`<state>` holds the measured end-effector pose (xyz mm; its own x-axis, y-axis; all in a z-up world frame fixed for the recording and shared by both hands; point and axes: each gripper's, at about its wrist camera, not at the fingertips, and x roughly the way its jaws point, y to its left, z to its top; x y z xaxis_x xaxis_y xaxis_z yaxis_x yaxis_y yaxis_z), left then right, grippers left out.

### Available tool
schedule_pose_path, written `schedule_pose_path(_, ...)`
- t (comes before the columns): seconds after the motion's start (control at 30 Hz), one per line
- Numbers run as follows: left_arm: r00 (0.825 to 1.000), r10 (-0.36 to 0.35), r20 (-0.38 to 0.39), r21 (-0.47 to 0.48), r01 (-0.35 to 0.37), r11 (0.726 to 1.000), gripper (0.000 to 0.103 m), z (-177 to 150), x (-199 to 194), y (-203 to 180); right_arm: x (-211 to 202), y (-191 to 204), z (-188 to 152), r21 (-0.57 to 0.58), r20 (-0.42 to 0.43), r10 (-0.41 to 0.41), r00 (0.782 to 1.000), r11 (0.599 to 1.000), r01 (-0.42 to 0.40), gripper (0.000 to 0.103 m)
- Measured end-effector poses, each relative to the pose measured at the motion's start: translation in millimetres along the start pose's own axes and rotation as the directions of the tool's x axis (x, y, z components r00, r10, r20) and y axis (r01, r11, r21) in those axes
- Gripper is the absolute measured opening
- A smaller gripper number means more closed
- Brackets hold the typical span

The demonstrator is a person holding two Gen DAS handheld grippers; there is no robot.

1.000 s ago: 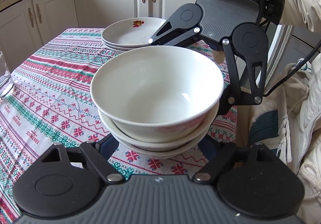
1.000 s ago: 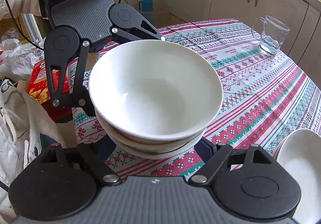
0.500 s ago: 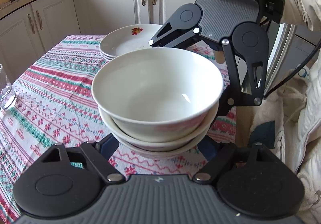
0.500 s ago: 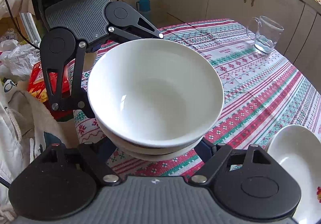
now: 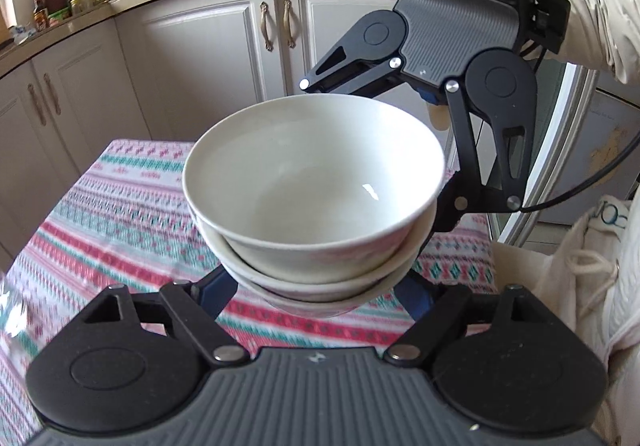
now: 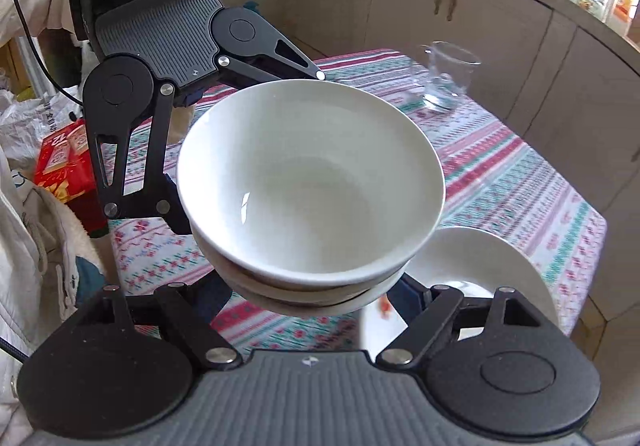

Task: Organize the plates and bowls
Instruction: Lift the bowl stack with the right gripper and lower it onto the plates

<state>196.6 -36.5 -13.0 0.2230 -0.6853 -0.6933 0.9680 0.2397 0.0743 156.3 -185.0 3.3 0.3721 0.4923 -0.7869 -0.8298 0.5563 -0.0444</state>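
A stack of three white bowls (image 5: pixel 316 186) hangs in the air above the patterned tablecloth (image 5: pixel 120 214). My left gripper (image 5: pixel 316 292) is shut on the lowest bowl, one blue finger (image 5: pixel 216 290) on each side. My right gripper (image 6: pixel 312 298) grips the same stack of bowls (image 6: pixel 312 186) from the opposite side, also shut on the lowest bowl. A pile of white plates (image 6: pixel 480 266) with a red flower mark lies on the table just below and right of the stack in the right wrist view. In the left wrist view the bowls hide the plates.
A glass mug (image 6: pixel 448 78) stands on the far part of the table (image 6: pixel 520 174). A red box (image 6: pixel 60 162) and bags lie off the table's edge beside a person's pale sleeve (image 5: pixel 592 18). Kitchen cabinets (image 5: pixel 224 58) stand behind the table.
Both grippers have lifted the bowl stack and carried it toward the plates. The plates slid behind the bowls in the left view and came further under the stack in the right view.
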Motion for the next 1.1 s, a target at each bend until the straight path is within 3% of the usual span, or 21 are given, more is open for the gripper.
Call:
schedule_pose_path(0.43,0.998,-0.067,-0.009,0.068,0.068,0.995,0.084,49,69,35,-15,-69,-32,0.074,-0.033,-0.083,0.996,0.994,0.085,0.087)
schedule_pose_path(1.1,0.992,-0.117,-0.040,0.035,0.119,0.992,0.084,51,102,52,-2,-100,-59,0.143,-0.062,-0.071,0.996,0.986,0.079,0.086)
